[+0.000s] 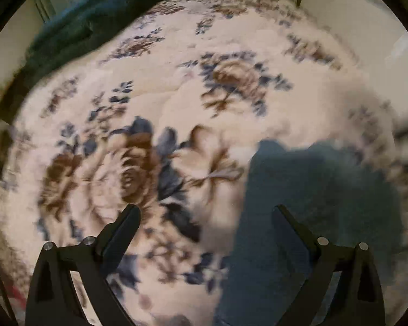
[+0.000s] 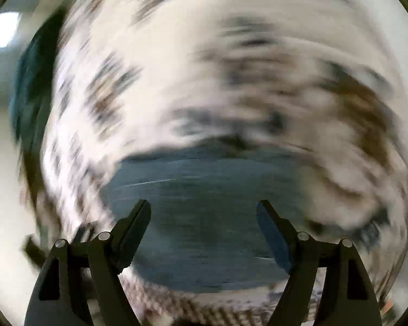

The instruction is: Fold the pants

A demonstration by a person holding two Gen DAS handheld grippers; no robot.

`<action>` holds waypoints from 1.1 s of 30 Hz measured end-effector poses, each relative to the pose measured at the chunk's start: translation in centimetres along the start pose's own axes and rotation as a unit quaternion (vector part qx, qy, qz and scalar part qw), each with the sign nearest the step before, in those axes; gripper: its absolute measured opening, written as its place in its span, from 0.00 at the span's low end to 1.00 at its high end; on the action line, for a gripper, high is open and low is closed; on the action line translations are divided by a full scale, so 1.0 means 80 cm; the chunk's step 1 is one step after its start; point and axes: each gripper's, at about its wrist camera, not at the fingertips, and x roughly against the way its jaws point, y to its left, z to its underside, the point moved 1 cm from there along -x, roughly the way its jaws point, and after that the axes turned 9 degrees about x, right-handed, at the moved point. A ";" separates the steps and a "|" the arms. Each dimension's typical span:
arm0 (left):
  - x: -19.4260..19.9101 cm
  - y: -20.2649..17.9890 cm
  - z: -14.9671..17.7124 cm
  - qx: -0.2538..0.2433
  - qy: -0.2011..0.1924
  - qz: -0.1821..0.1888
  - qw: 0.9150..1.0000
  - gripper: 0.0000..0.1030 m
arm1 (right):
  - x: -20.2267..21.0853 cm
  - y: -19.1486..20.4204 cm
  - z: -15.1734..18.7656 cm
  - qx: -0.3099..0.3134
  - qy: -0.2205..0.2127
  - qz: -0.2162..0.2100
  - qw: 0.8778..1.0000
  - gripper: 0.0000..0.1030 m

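Left gripper (image 1: 205,212): jaws spread wide, nothing between them, pointing steeply down over the bed. Right gripper (image 2: 204,206): jaws also wide apart, nothing gripped; its view is heavily motion-blurred.

Pants (image 1: 307,217): dark blue-grey cloth lying flat on the floral blanket (image 1: 176,95), under and just beyond the left gripper's right-hand finger, running to the lower right of that view. In the right wrist view the pants (image 2: 204,231) sit directly below and between the open fingers, apart from the pads as far as the blur allows; fold state cannot be told.

Blanket is cream with brown and blue roses and covers the bed. Farther out, at the bed's far-left corner, a dark teal cloth (image 1: 95,21) is bunched up, well apart from the pants. Same teal shape shows at the left edge of the right wrist view (image 2: 32,81).
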 end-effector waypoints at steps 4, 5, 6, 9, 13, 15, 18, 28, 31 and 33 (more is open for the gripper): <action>-0.033 0.022 -0.001 0.070 0.051 0.007 0.996 0.95 | -0.075 0.096 -0.087 0.118 0.109 0.028 0.987 0.80; -0.041 0.027 -0.001 0.084 0.062 0.013 0.994 0.95 | -0.098 0.115 -0.097 0.139 0.140 0.034 0.980 0.80; -0.050 0.033 -0.001 0.094 0.072 0.012 0.993 0.95 | -0.121 0.125 -0.109 0.149 0.166 0.050 0.973 0.80; -0.069 0.043 0.002 0.106 0.095 0.016 0.990 0.95 | -0.179 0.131 -0.117 0.152 0.248 0.075 0.954 0.75; -0.080 0.050 0.005 0.107 0.112 0.024 0.988 0.95 | -0.190 0.132 -0.090 0.173 0.253 0.109 0.946 0.26; -0.083 0.049 0.004 0.103 0.118 0.027 0.987 0.95 | -0.165 0.121 -0.091 0.143 0.200 0.112 0.963 0.12; -0.086 0.050 0.001 0.094 0.127 0.022 0.987 0.95 | -0.125 0.068 -0.094 0.026 0.099 0.080 0.992 0.01; -0.085 0.047 -0.004 0.081 0.138 0.026 0.987 0.95 | -0.193 0.133 -0.102 0.081 0.197 -0.020 0.977 0.82; -0.086 0.042 -0.006 0.078 0.138 0.022 0.987 0.95 | -0.258 0.164 -0.079 0.139 0.279 0.024 0.950 0.38; -0.087 0.045 -0.003 0.085 0.133 0.027 0.987 0.95 | -0.266 0.193 -0.081 0.153 0.257 0.032 0.954 0.15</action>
